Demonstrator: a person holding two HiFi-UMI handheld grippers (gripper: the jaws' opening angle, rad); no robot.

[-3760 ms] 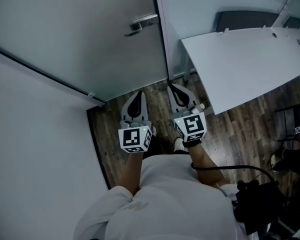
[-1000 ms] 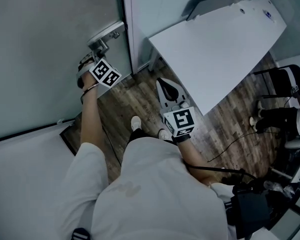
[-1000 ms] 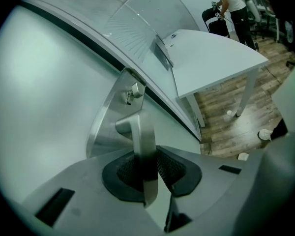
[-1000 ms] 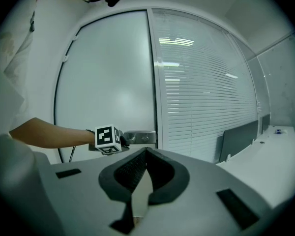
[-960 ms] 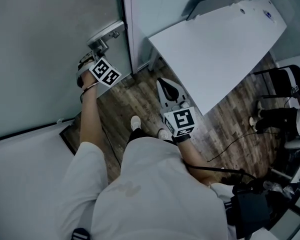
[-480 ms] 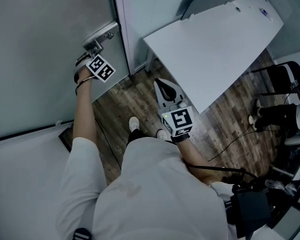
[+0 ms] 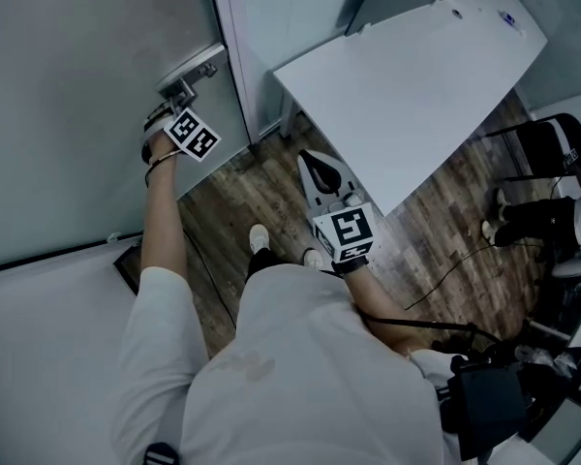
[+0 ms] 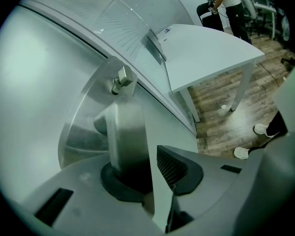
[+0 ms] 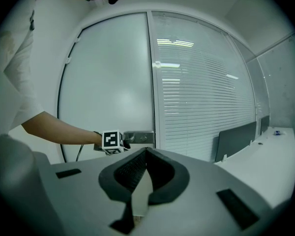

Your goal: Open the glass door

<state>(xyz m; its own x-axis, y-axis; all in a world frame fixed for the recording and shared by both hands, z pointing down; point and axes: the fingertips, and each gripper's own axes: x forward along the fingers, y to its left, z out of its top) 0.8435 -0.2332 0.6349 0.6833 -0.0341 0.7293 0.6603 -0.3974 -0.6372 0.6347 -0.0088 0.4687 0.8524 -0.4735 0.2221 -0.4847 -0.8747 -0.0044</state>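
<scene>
Up from its low place beside the right gripper in the earliest head view, the left gripper (image 8: 146, 176) has come to the lever handle (image 8: 125, 136) of the glass door (image 7: 77, 85), and its jaws have just been opening. In the left gripper view the brushed-metal lever stands between the two jaws: its lower end sits down against the dark pad of the left jaw, while a thin strip of door shows between the lever and the ribbed pad of the right jaw, so the claw is released around the handle rather than clamped on it. The lever springs from a metal handle plate (image 8: 83, 127), with a lock cylinder (image 8: 120, 80) above it.

The frosted door fills the upper left of the head view, its handle edge next to the partition with blinds (image 9: 201, 92).

Lower and nearer the person's body, well apart from the door, the right gripper (image 9: 145, 154) is held out with its pads clenched together at the tips and nothing between them.

A white desk (image 7: 416, 85) stands to the right of the door on the wood floor (image 7: 242, 201).
</scene>
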